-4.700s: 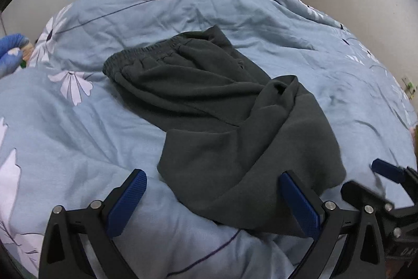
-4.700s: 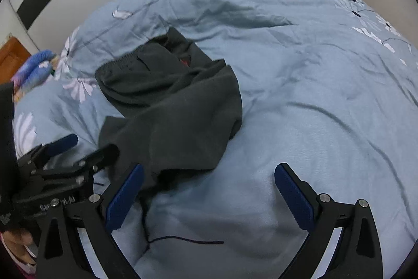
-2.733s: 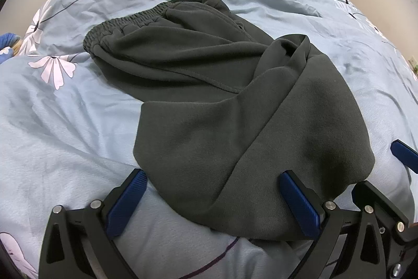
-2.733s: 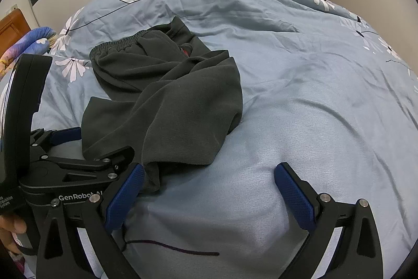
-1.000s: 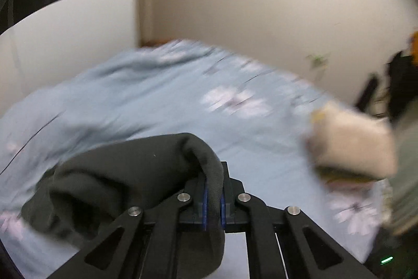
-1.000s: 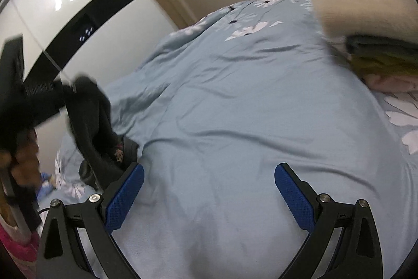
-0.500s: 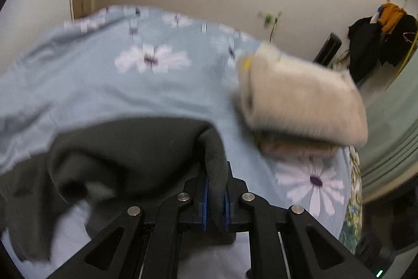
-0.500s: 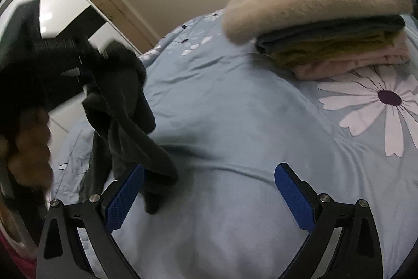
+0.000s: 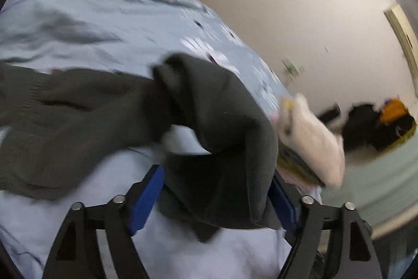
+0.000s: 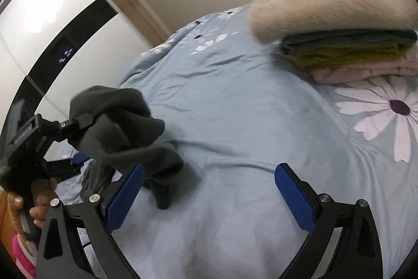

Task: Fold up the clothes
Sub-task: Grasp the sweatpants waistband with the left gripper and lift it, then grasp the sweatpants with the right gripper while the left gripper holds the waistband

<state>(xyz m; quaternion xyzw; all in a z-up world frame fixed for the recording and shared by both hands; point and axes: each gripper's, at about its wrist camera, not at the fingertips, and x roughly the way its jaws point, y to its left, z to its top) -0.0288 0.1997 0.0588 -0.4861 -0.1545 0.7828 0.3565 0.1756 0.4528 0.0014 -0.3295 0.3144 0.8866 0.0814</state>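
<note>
Dark grey trousers (image 9: pixel 78 119) trail across the blue flowered duvet (image 9: pixel 78 25). My left gripper (image 9: pixel 216 190) now stands open, with a fold of the trousers draped between its blue pads (image 9: pixel 146 198). The right wrist view shows the left gripper body (image 10: pixel 52 132) at the left with the trousers (image 10: pixel 125 132) hanging from it onto the bed. My right gripper (image 10: pixel 209 195) is open and empty above bare duvet (image 10: pixel 248 122), just right of the trousers.
A stack of folded clothes topped by a cream fleece (image 10: pixel 334 7) lies on the bed at the right; it also shows in the left wrist view (image 9: pixel 311 143). A white wardrobe (image 10: pixel 39 30) stands behind. Dark bags (image 9: pixel 371 122) sit by the wall.
My left gripper, which had closed on the trousers and carried them across the bed toward the folded stack, has now opened its jaws. The right gripper stayed open and followed.
</note>
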